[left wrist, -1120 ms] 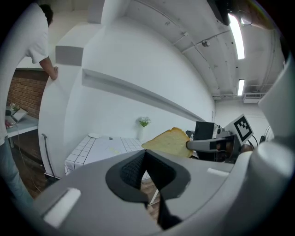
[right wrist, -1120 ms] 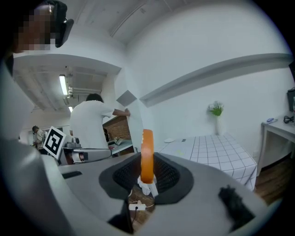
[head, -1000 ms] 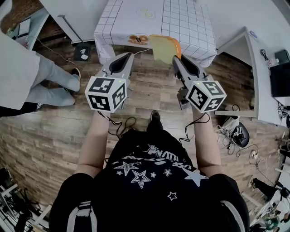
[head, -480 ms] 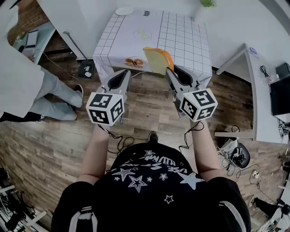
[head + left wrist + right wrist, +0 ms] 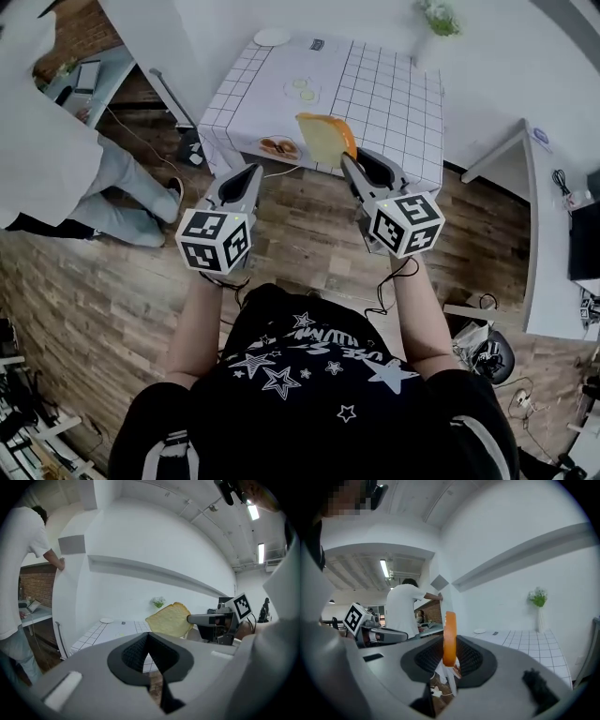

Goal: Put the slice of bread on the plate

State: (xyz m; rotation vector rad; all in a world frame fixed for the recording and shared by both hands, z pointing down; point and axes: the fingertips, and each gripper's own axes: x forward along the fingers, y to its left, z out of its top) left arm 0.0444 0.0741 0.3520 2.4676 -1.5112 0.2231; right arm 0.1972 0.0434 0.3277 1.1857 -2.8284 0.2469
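Right tongs are clamped on the slice of bread, gripping it by its lower edge. In the right gripper view we see the slice edge-on between the jaws, its orange crust facing the camera. The slice stands upright in the air, over the near edge of the white gridded surface and not touching it.

Left tongs are pressed together at the tip with nothing between them. We note them held level beside the right pair, short of the surface and over the wooden floor.

A small white plate sits at the far left corner of the surface, well apart from the bread. Two brownish food pieces lie near the front edge, just left of the slice as we look down. Two pale green rounds lie further in. A vase of green sprigs stands at the far right.

A person in a white shirt stands to the left.
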